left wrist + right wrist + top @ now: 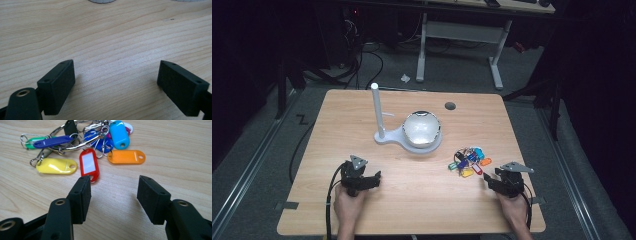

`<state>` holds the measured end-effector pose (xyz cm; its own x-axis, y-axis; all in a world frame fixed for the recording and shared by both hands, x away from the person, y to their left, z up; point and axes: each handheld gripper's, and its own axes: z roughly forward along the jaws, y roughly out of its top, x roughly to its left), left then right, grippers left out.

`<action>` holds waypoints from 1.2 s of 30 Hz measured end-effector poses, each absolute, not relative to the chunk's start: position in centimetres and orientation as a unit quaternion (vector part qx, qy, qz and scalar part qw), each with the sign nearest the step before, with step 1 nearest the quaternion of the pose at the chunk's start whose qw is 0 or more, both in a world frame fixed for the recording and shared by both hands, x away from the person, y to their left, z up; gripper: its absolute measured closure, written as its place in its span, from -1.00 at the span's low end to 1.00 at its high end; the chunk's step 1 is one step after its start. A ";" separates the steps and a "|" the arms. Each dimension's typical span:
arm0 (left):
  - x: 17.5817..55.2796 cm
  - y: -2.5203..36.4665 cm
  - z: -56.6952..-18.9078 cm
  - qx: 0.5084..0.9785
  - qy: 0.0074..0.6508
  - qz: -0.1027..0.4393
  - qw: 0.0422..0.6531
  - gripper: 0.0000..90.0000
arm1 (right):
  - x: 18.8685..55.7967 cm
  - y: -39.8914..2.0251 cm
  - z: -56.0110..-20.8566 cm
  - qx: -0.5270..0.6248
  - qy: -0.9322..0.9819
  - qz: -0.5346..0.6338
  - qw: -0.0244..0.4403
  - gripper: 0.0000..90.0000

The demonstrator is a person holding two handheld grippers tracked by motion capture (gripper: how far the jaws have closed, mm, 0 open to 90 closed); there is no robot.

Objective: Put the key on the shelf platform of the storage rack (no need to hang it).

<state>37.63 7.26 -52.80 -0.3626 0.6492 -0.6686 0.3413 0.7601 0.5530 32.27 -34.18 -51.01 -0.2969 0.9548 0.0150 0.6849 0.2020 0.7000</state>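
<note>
Wooden table, left gripper lower left, jaws wide apart, holding nothing, right gripper lower right, jaws parted and empty, bunch of coloured key tags just above it

Lab: test table, floor cables

Both handheld tools are matte black. The left gripper carries a grey three-cornered plate behind its fingers, and a black cable trails back past the hand. The right gripper bears the same plate. Each finger ends in a flat rectangular pad, with small screw holes along its edge and a brass-ringed hole just behind.
</note>
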 end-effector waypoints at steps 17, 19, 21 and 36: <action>37.6 7.3 -52.8 0.306 0.809 0.162 0.474 -0.66 | 33.3 -33.6 -49.1 0.543 0.749 0.325 0.196 0.01; 37.6 7.3 -52.8 0.306 0.809 0.162 0.474 -0.66 | 33.7 -33.3 -48.7 0.537 0.753 0.326 0.198 0.02; 37.6 7.3 -52.8 0.305 0.810 0.162 0.474 -0.66 | 34.2 -33.0 -48.4 0.531 0.758 0.324 0.197 0.02; 37.6 7.3 -52.8 0.307 0.809 0.163 0.475 -0.66 | 37.7 -31.2 -47.4 0.524 0.764 0.321 0.196 -0.01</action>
<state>37.62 7.27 -52.81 -0.3615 0.6505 -0.6680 0.3420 0.7590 0.5541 37.66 -31.18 -47.36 -0.3739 0.9267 0.0366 0.6754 0.2451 0.6955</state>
